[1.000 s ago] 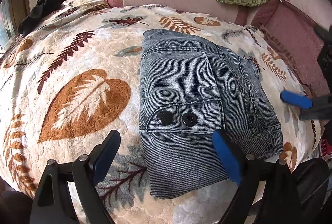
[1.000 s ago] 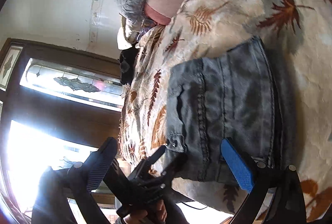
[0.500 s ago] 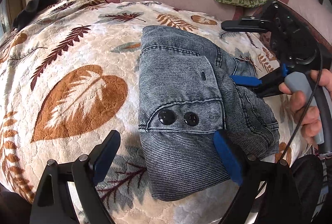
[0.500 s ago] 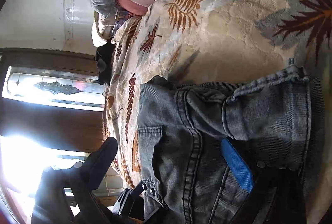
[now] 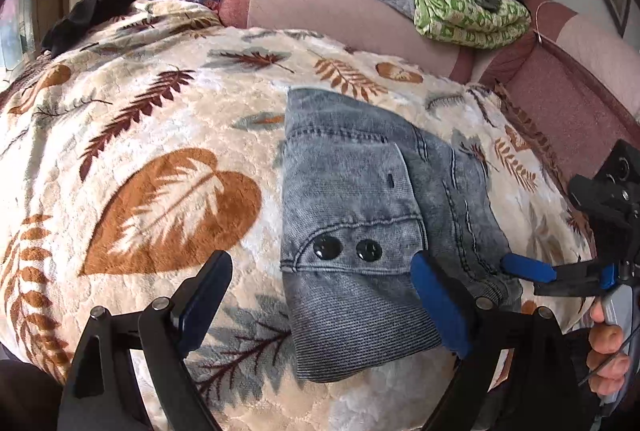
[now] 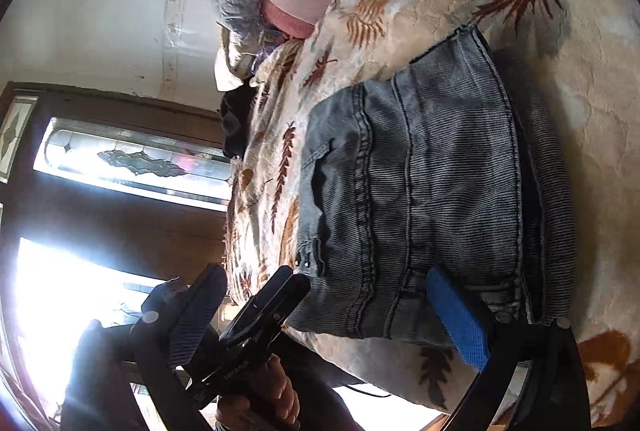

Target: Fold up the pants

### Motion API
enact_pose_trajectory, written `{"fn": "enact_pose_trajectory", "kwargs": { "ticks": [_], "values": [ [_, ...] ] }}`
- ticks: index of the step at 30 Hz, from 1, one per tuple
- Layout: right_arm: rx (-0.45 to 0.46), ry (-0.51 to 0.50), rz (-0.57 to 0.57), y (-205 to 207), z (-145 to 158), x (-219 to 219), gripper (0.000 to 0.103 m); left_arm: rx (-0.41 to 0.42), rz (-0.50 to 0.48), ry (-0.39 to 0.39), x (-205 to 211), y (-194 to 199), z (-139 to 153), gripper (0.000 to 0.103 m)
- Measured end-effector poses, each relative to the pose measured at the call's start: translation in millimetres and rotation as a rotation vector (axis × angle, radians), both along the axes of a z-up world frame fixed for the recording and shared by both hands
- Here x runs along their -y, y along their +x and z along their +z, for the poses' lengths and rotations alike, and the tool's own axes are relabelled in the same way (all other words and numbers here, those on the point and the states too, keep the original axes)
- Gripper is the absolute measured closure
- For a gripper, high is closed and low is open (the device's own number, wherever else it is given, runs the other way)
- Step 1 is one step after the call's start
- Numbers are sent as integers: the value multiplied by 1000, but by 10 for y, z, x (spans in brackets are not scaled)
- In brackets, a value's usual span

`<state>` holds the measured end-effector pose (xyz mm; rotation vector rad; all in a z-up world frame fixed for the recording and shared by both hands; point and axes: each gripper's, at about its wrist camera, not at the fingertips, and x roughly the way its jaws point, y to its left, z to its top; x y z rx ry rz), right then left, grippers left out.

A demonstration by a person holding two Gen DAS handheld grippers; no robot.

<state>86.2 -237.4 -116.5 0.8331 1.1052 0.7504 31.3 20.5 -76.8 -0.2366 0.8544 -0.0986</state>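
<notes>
Right tool [image 6: 332, 315] withdrawn, ribbed denim pants [image 5: 360, 215] folded

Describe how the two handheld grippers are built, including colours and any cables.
Both are black two-finger frames with silver rivets and blue ribbed pads. The left gripper fills its own view's bottom edge. The right gripper looks the same; from the left wrist view it has a grey handle with a thin black cable.

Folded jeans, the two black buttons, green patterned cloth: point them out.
folded jeans [image 5: 352, 295], left wrist view, on the lower ribbed panel under the pocket flap.
black buttons [image 5: 327, 246], left wrist view, on the left button of the pair.
green patterned cloth [image 5: 460, 11], left wrist view, on the middle of the bundle.
</notes>
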Motion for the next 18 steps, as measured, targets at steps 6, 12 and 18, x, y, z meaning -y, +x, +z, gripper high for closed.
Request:
{"fn": "enact_pose_trajectory", "kwargs": {
  "ticks": [6, 12, 18],
  "values": [
    [-43, -14, 3, -114, -292, 41, 2, -114, -18, -18, 29, 108, -247, 10],
    [66, -21, -52, -156, 79, 348, 2, -23, 7, 16, -49, 10, 19, 11],
    [45, -56, -114, -49, 42, 541, 1, -42, 34, -21, -183, 46, 59, 11]
  ]
}}
